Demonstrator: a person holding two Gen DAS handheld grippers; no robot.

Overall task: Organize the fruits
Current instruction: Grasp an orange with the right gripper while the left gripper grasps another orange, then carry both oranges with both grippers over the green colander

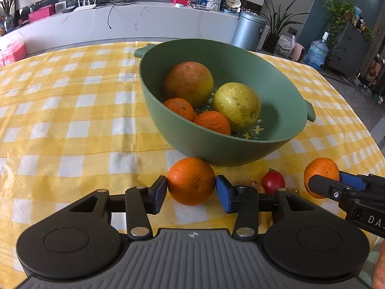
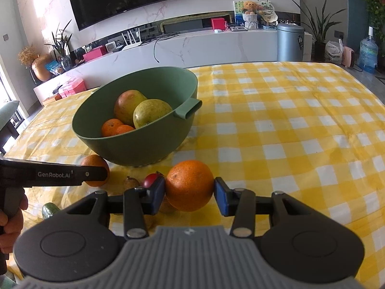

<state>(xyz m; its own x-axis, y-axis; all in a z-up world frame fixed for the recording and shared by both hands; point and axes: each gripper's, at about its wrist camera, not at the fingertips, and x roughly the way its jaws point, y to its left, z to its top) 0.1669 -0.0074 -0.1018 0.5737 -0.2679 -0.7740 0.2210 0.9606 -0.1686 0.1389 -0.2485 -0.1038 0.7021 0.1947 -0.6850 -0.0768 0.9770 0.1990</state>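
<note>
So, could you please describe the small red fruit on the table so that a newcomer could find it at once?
Start at the big green plastic colander bowl on the yellow checked tablecloth. In front of it several fruits lie on the cloth. The small glossy red fruit with a dark stem cap sits between two larger oranges, beside a dull brownish fruit; it is the only red one.

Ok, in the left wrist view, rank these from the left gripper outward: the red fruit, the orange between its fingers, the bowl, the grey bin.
From the left gripper:
1. Orange, between the fingers, on the cloth.
2. Red fruit, just to the right on the cloth.
3. Bowl, beyond the orange, mid-table.
4. Grey bin, on the floor past the table's far edge.
</note>
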